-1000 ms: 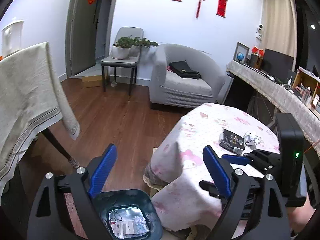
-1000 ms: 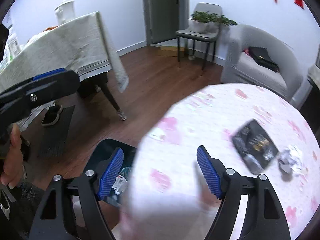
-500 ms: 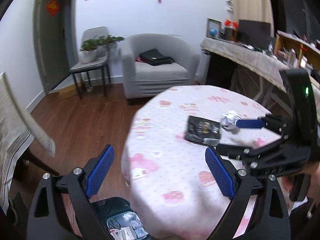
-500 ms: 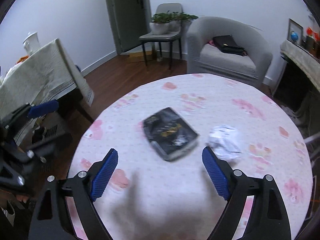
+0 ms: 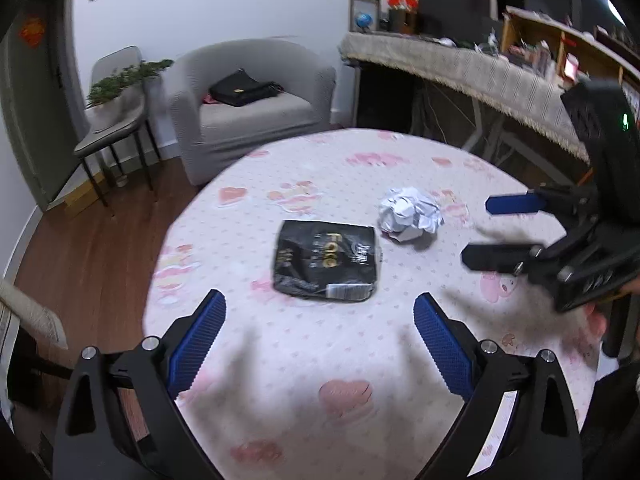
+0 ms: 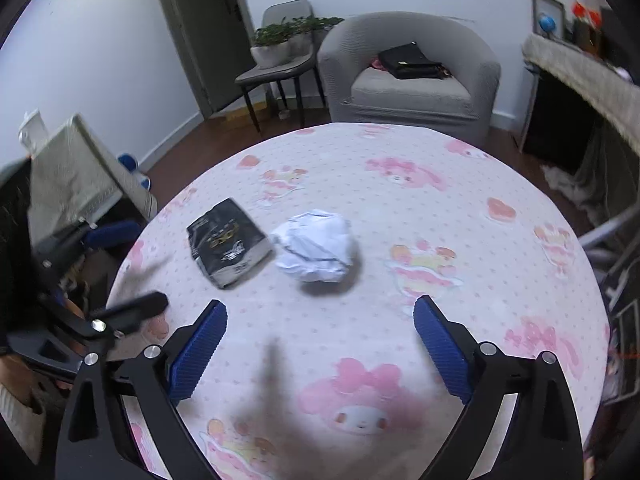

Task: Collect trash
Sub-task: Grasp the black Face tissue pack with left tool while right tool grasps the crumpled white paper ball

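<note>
Black packet (image 5: 326, 264), white crumpled paper (image 5: 410, 215), pink cartoon-print tablecloth (image 5: 360, 380), grey armchair (image 5: 248, 108).

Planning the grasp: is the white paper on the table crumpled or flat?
Crumpled. The white paper is a creased ball that casts a shadow on the tablecloth, beside the black packet.

Two pieces of trash are lying on the round counter (image 5: 400, 360): one black wrapper (image 5: 326, 266) and one crumpled paper ball (image 5: 410, 216) (white, just beside the wrapper). Two grippers are hovering over it, one left gripper (image 5: 316, 334) and one right gripper (image 6: 320, 338).
</note>
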Demonstrator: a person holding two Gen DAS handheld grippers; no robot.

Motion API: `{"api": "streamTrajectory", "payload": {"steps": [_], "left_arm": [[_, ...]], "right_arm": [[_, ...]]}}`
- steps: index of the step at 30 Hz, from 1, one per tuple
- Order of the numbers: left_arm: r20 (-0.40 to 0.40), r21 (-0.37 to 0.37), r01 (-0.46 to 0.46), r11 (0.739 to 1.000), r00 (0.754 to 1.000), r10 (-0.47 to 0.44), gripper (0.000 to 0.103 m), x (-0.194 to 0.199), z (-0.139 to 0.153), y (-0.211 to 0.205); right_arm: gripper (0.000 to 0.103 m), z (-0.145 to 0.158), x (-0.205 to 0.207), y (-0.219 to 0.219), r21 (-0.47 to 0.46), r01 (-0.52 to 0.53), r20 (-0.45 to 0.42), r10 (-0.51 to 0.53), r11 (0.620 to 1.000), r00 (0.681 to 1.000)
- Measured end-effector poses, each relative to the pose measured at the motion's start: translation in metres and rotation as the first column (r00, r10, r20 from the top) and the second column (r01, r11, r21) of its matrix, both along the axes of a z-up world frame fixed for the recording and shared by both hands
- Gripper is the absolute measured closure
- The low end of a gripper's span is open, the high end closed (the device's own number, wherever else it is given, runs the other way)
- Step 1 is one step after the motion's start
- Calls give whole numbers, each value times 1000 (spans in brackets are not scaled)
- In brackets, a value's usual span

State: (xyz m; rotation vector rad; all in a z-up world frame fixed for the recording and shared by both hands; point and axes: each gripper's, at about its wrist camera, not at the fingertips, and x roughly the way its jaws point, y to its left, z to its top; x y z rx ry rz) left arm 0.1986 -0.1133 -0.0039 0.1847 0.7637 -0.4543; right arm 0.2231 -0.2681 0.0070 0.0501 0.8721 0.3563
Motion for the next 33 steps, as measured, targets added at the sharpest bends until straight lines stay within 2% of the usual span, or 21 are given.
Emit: {"api": "streamTrajectory", "payload": {"steps": [5,20,25,28,33], "left_arm": [[-25,42,47,998,999,-46,6,15,-11,-15],[-104,76,61,995,993,-53,7,56,-31,-35],[-118,42,40,998,992,-35,27,62,-30,-29],[-122,25,29,999,992,-26,30,61,-29,-26],[-126,12,13,1000,992,-12,30,55,-28,-21]], "right_arm": [[7,-1,1,-21,47,31,-18,-30,998,999],[7,-14,6,-42,68,45,-65,-40,997,997],[7,-13,6,-40,57,47,-57,-44,997,997],[7,-12,7,-37,56,47,-52,-45,997,998],[7,-11,9,-21,-2,10,-30,-10,1000,999]]}}
